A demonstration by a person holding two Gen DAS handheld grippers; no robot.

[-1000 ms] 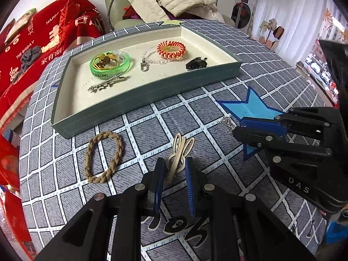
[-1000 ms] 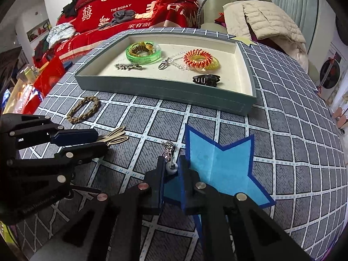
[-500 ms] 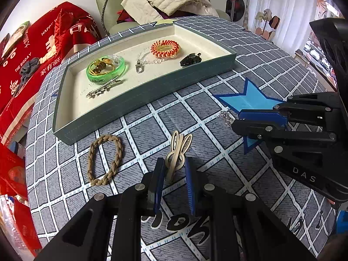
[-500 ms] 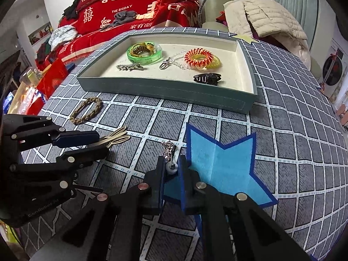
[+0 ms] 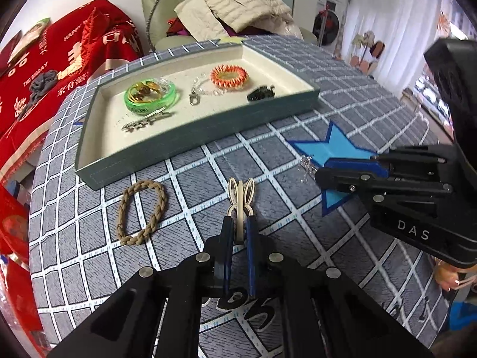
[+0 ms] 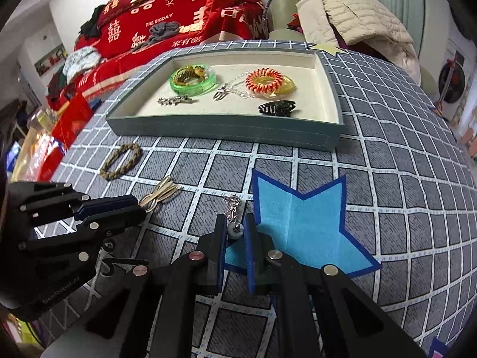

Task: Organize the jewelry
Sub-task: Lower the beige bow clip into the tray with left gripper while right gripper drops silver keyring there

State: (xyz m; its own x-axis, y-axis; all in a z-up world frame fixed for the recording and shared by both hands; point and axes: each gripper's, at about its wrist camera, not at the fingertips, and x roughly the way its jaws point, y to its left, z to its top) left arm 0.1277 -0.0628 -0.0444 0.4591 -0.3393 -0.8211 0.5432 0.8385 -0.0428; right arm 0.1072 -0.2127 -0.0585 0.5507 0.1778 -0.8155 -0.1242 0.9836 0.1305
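My left gripper (image 5: 238, 223) is shut on a beige hair clip (image 5: 241, 198), held just above the checked tablecloth; it also shows in the right wrist view (image 6: 159, 194). My right gripper (image 6: 234, 223) is shut on a silver pendant earring (image 6: 232, 208) with a grey bead, seen from the left wrist view (image 5: 307, 165). The grey-green tray (image 5: 184, 140) ahead holds a green bangle (image 5: 150, 95), an orange coil hair tie (image 5: 229, 75), a silver chain (image 5: 198, 92), a black claw clip (image 5: 260, 93) and a silver hair pin (image 5: 143, 120).
A brown braided bracelet (image 5: 140, 211) lies on the cloth left of my left gripper. A blue star patch (image 6: 298, 223) lies under and right of my right gripper. A red blanket and a chair with a beige jacket stand behind the table.
Both grippers have lifted a little and drawn back while keeping hold of the clip and the earring. The tray looks farther away and more centred.
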